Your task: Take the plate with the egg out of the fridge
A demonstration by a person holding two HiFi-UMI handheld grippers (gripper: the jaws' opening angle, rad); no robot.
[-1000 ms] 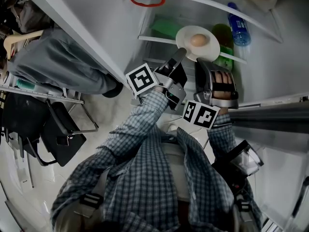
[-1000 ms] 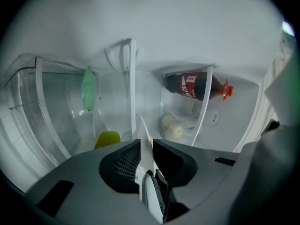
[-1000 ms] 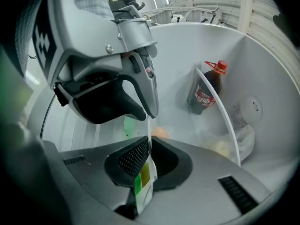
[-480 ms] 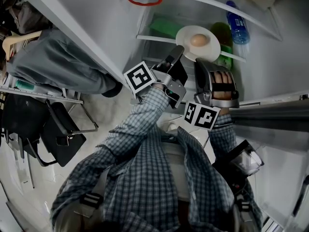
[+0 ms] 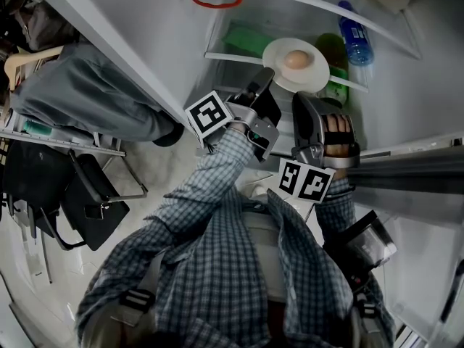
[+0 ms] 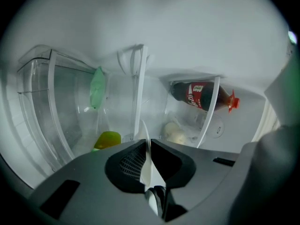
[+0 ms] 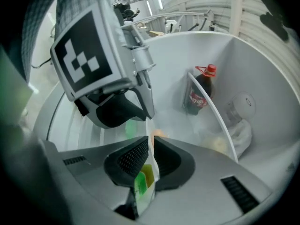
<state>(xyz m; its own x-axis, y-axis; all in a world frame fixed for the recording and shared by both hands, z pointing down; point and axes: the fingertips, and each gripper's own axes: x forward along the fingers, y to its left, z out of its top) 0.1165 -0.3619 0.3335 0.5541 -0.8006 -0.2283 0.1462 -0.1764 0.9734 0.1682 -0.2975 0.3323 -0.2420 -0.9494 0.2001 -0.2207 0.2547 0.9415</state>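
**Head view:** The plate (image 5: pixel 278 54) with the egg (image 5: pixel 296 60) on it sits inside the fridge (image 5: pixel 167 27), over the front edge of a shelf (image 5: pixel 230 58). It lies at 12 o'clock from both grippers. The left gripper (image 5: pixel 267 76) takes the rim at about 7 o'clock and the right gripper (image 5: pixel 304 98) at about 5 o'clock, so both reach it equally. A green bottle (image 5: pixel 336 53) stands just beside the plate at 3 o'clock.

**Left gripper view:** The left gripper (image 6: pixel 146 145) is clamped on the plate (image 6: pixel 144 129), which shows edge-on as a thin white blade between the pads. A cola bottle (image 6: pixel 200 95) lies in a door bin at 2 o'clock.

**Right gripper view:** The right gripper (image 7: pixel 151 146) is likewise closed on the rim (image 7: pixel 149 170), with the egg (image 7: pixel 157 134) just beyond its tips at 12 o'clock. The left gripper (image 7: pixel 144 108) shows at 11 o'clock.

The plate lies flat, so I judge the pull runs straight back toward 6 o'clock, with both grips level so the egg stays put.
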